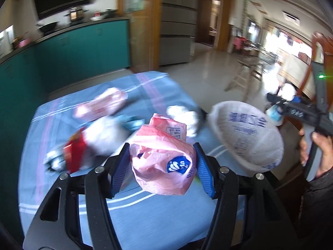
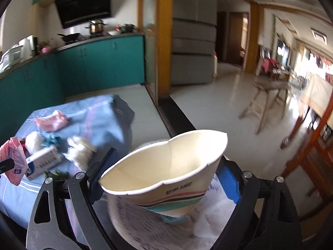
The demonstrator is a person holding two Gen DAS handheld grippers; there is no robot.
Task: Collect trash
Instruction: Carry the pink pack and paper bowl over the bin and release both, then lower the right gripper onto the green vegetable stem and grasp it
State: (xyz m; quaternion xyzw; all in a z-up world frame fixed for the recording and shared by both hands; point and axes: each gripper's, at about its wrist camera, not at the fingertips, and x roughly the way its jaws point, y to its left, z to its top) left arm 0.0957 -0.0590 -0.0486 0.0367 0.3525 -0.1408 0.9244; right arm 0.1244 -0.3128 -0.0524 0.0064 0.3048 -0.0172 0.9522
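Observation:
My left gripper is shut on a crumpled pink plastic wrapper with a blue logo, held above the blue tablecloth. My right gripper is shut on a squashed cream paper cup with coloured stripes, held over a white bag-lined bin. In the left wrist view that bin stands at the table's right edge, with the right gripper above it. More trash lies on the cloth: a red packet, white crumpled paper, a pink wrapper and a white wad.
In the right wrist view the cloth also bears a small carton, a white wad and a pink wrapper. Teal kitchen cabinets stand behind the table. A wooden stool stands on the tiled floor to the right.

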